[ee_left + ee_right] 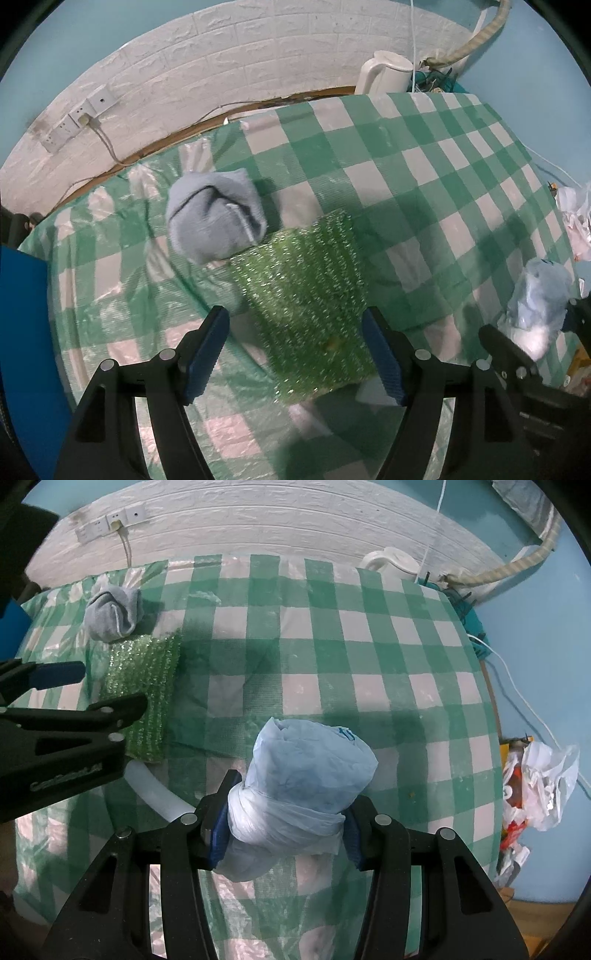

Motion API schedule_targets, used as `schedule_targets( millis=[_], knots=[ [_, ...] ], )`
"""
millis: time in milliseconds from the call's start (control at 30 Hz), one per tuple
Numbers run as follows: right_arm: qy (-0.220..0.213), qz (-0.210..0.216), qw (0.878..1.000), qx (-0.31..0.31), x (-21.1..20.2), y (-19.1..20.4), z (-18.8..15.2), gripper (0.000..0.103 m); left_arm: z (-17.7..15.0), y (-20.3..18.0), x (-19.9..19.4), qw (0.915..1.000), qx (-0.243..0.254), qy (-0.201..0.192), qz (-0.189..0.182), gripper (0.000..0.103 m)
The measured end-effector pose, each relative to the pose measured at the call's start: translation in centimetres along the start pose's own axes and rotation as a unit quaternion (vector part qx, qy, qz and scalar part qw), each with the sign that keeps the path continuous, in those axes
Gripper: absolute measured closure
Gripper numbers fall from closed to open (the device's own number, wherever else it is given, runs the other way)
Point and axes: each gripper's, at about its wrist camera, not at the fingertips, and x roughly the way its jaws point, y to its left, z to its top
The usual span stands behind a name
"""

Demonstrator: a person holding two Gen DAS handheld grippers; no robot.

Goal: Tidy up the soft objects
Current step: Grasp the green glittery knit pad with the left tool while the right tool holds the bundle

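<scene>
A green glittery scouring pad (306, 295) lies flat on the green-and-white checked tablecloth (424, 166). My left gripper (295, 317) hangs over it, open, its blue pads on either side of the pad and apart from it. A rolled grey-blue sock (214, 218) sits just beyond the pad's far left corner and touches it. My right gripper (291, 801) is shut on a pale blue plastic-bag bundle (306, 771), held above the cloth. From the right wrist view the left gripper (110, 686) straddles the scouring pad (144, 679), with the sock (112, 616) behind it.
A white kettle (388, 72) stands at the table's back edge by the white brick wall, with cables and a hose beside it. Wall sockets (77, 118) are at the back left. Crumpled plastic bags (535, 786) lie off the right edge. A white curved tube (151, 790) lies near the left gripper.
</scene>
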Motion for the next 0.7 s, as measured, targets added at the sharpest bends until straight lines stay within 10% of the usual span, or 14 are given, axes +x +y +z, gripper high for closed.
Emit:
schedule_targets(
  millis=[367,567,700],
  knots=[
    [0.001,-0.004,1.000,0.006,0.1,-0.4,0.3,0.054,0.5,-0.6,1.9,0.9999,0.007,0.010,0.006,0.029],
    [0.000,-0.004,1.000,0.003,0.0,-0.2,0.4,0.054,0.0,-1.0,1.4,0.9995,0.026,0.004,-0.016,0.073],
    [-0.001,-0.006,1.000,0.002,-0.2,0.0,0.4,0.053,-0.5,-1.5,0.9,0.9991,0.034,0.000,-0.026,0.084]
  ],
)
